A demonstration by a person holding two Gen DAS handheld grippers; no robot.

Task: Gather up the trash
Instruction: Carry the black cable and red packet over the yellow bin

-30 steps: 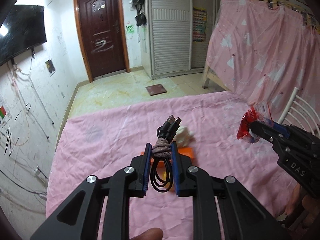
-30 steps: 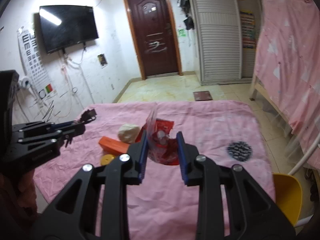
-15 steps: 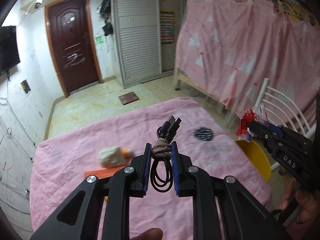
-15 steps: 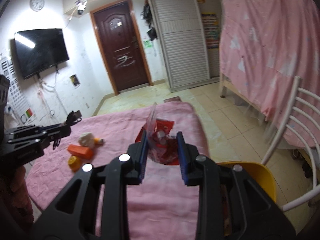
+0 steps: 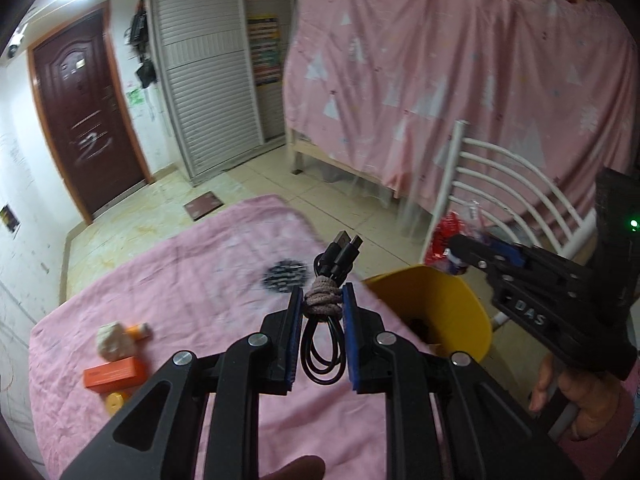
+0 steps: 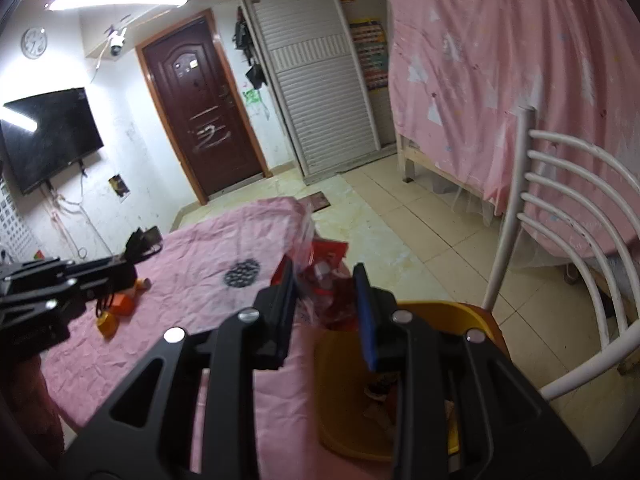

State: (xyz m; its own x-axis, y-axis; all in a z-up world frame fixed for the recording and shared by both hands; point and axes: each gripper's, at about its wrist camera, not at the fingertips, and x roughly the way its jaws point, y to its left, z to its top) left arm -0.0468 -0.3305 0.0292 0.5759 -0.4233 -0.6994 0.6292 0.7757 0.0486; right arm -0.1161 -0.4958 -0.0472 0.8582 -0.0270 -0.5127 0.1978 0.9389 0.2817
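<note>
The left gripper (image 5: pixel 322 312) is clamped on a coiled black cable (image 5: pixel 323 344), whose grey cord wrap sits between the blue pads. The right gripper (image 6: pixel 325 300) is clamped on a crumpled red and clear wrapper (image 6: pixel 326 280). Compared with a second ago, both grippers have swung away from the middle of the pink-covered table (image 5: pixel 192 280) toward its right end. The yellow bin (image 6: pixel 348 432), which was only at the edge of the view before, is now directly under the right gripper and just beside the left one. In my judgement the carrying is nearly finished, and the next step is to let go of the wrapper and the cable over the bin.

Farther on the table there remain an orange box (image 5: pixel 114 374), a yellow cap (image 5: pixel 116 400) and a crumpled pale lump (image 5: pixel 114 338), so some trash is not yet collected.

The letters "DAS" can be read on the right gripper's side in the left view. The poster beside the wardrobe is too small to read.
</note>
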